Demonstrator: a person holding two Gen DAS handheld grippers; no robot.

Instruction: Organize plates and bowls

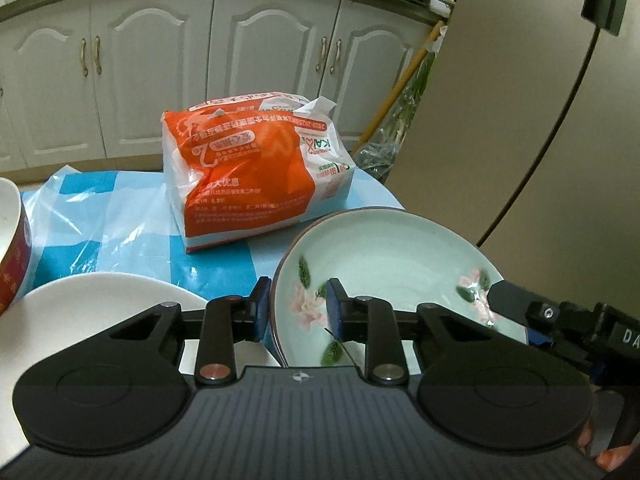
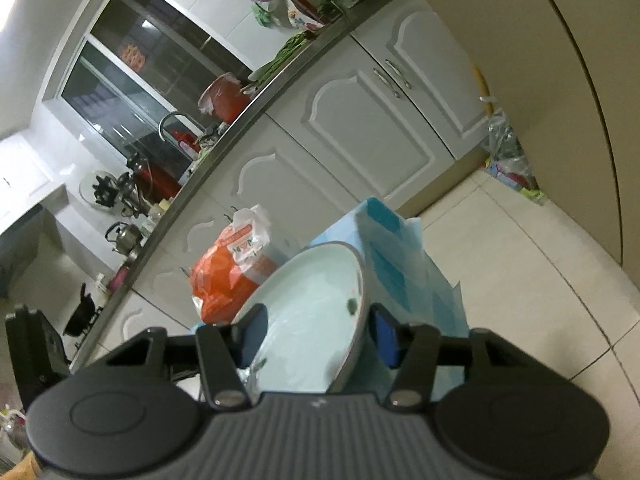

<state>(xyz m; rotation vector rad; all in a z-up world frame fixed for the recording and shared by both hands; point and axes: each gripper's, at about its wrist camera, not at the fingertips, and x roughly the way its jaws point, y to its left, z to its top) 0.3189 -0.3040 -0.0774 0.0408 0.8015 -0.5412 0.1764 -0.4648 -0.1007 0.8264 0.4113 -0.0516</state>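
A pale green plate (image 1: pixel 392 256) with pink flowers and green leaves sits at the table's right end. In the left wrist view my left gripper (image 1: pixel 298 308) straddles its left rim, with one blue pad outside the rim and the other inside on the painted flower. The right gripper (image 1: pixel 500 292) reaches in from the right onto the plate's opposite edge. In the right wrist view the same plate (image 2: pixel 316 292) looks tilted, and my right gripper (image 2: pixel 320 332) has its rim between the blue pads. A white plate (image 1: pixel 100 312) lies to the left. A red bowl (image 1: pixel 12 248) shows at the far left edge.
An orange and white tissue pack (image 1: pixel 256 172) stands behind the plates on the blue-checked tablecloth (image 1: pixel 132 220) under clear plastic. A tall beige fridge (image 1: pixel 520 100) rises close on the right. White cabinets (image 1: pixel 160 60) line the back, and tiled floor (image 2: pixel 540 280) lies beyond the table end.
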